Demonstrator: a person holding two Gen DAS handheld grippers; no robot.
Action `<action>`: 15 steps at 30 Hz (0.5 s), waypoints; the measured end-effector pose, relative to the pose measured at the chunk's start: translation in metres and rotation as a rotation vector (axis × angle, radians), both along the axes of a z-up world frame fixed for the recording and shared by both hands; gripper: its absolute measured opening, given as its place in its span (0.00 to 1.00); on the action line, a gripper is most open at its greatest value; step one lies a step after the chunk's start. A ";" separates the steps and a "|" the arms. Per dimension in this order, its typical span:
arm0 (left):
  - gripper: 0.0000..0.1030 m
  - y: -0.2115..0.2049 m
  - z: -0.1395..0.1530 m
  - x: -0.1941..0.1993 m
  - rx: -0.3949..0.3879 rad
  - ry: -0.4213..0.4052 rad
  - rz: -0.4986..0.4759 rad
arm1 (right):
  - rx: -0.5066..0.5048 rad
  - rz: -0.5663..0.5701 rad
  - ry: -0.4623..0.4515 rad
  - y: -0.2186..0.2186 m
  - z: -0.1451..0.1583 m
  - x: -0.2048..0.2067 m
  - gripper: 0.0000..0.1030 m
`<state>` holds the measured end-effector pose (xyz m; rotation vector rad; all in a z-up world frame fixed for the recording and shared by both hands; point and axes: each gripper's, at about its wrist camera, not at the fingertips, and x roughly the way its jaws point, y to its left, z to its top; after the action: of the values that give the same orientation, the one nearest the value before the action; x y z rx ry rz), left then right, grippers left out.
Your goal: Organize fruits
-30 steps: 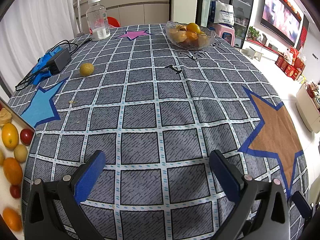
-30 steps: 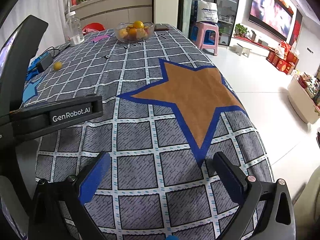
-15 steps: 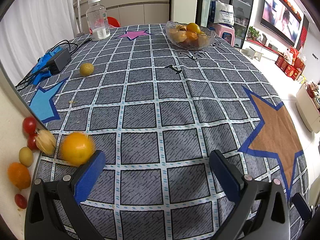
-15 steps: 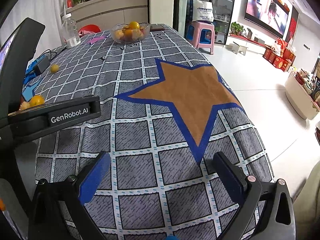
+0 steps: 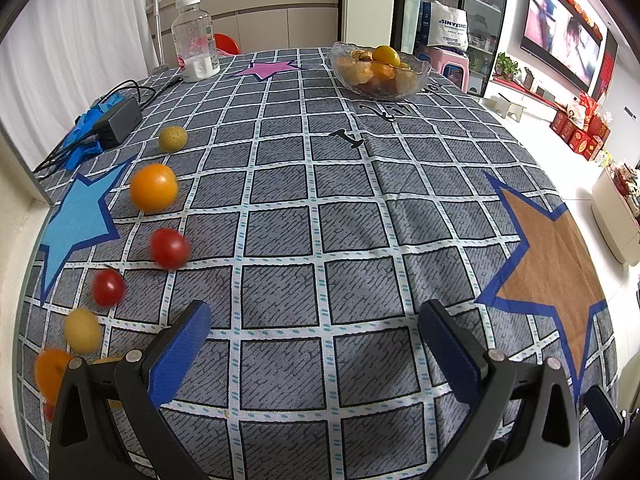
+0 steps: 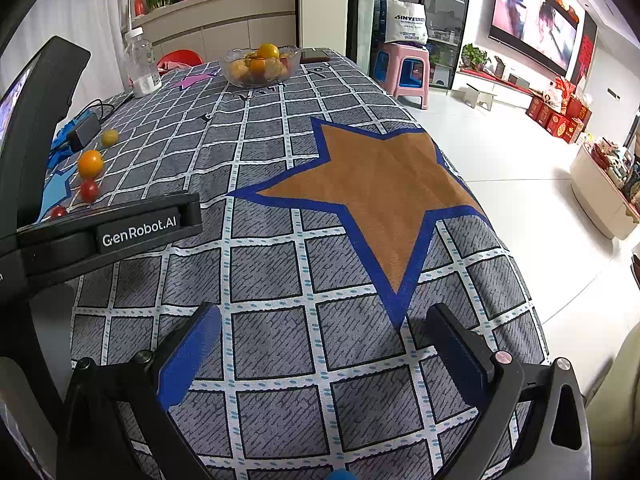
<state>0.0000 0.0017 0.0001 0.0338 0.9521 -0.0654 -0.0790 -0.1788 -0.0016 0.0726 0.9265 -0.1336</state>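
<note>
Loose fruit lies on the left side of the checked tablecloth in the left wrist view: an orange (image 5: 154,193), two red cherry tomatoes (image 5: 169,248) (image 5: 108,287), a small yellow fruit (image 5: 83,330), a blurred orange (image 5: 52,374) and a greenish-yellow fruit (image 5: 173,139). A glass bowl of fruit (image 5: 380,71) stands at the far side. My left gripper (image 5: 316,356) is open and empty, just right of the fruit. My right gripper (image 6: 320,352) is open and empty over the brown star (image 6: 372,184). The orange (image 6: 90,163) and bowl (image 6: 260,66) also show there.
A plastic bottle (image 5: 195,40) stands far left. A black power adapter (image 5: 118,122) with cable lies on blue cloth at the left edge. The table's right edge drops to white floor (image 6: 520,184). The left gripper's body (image 6: 100,236) fills the right view's left side.
The fruit that sat on a white tray at the left has spilled onto the cloth and rolled away from me. The tray is gone from view. Both grippers have stayed in place.
</note>
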 end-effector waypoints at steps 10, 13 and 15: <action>1.00 0.000 0.000 0.000 0.000 0.000 0.000 | 0.002 -0.007 -0.001 -0.001 0.001 0.001 1.00; 1.00 0.000 0.000 0.000 0.000 0.000 0.000 | 0.014 -0.009 -0.010 -0.002 0.001 -0.001 1.00; 1.00 0.000 0.000 0.000 0.000 0.000 0.000 | 0.043 -0.008 -0.026 -0.006 0.003 -0.004 1.00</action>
<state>0.0000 0.0018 0.0001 0.0335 0.9519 -0.0656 -0.0826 -0.1850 0.0009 0.1174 0.9029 -0.1197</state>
